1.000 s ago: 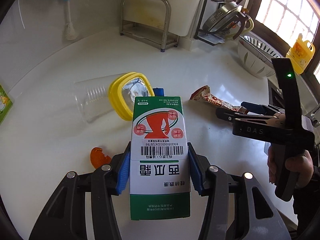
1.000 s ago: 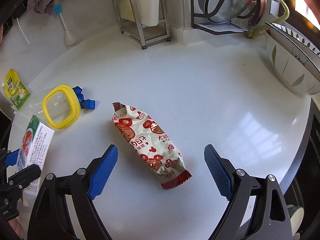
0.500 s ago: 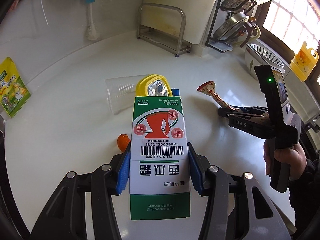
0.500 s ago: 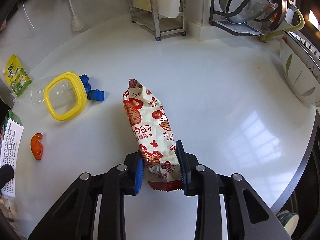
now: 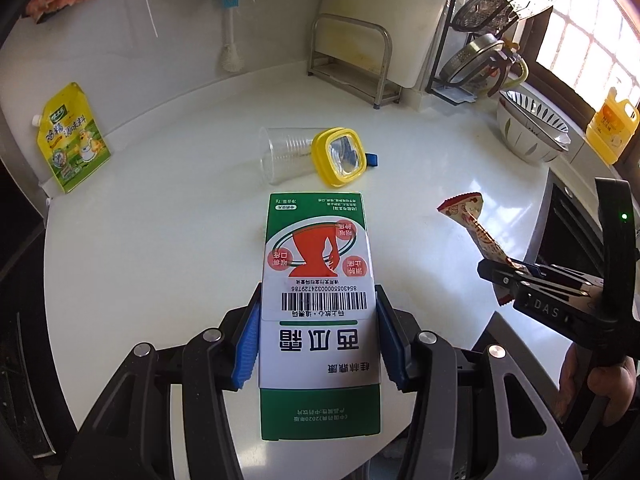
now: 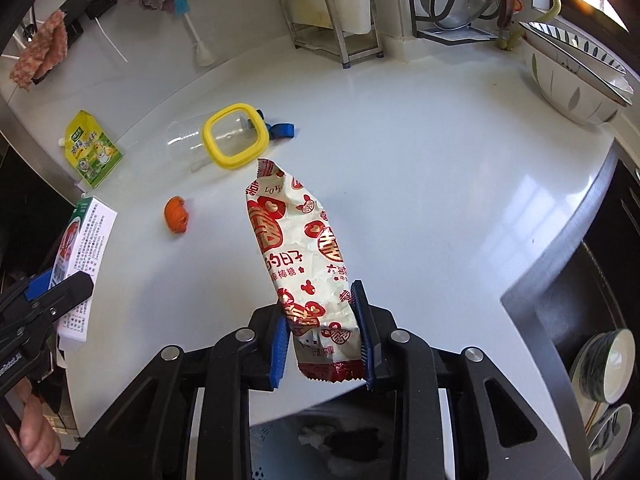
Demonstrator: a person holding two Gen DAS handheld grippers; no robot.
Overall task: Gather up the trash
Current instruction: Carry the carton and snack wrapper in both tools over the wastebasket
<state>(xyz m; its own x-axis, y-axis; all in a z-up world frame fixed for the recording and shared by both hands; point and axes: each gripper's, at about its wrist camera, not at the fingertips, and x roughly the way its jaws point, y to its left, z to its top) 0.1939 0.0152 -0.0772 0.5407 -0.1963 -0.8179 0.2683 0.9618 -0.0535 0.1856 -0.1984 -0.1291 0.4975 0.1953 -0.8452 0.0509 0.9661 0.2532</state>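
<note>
White countertop [image 6: 400, 168], tiled kitchen wall [image 5: 160, 60]

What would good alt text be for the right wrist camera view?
The right gripper holds a red and white candy wrapper lifted above a white counter. Behind lie a clear plastic cup, a yellow-rimmed lid and an orange scrap.

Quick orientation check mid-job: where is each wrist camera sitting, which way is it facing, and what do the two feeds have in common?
Left wrist: sits behind the left claw, facing steeply down across the white counter; its claw grips the green-and-white box; the other claw and a hand show at right.
Right wrist: sits behind the right claw, facing down across the counter; its claw grips the red-and-white wrapper; the left claw and fingers show at lower left.
Shared: box, wrapper, clear cup, yellow ring, yellow-green pouch.
</note>
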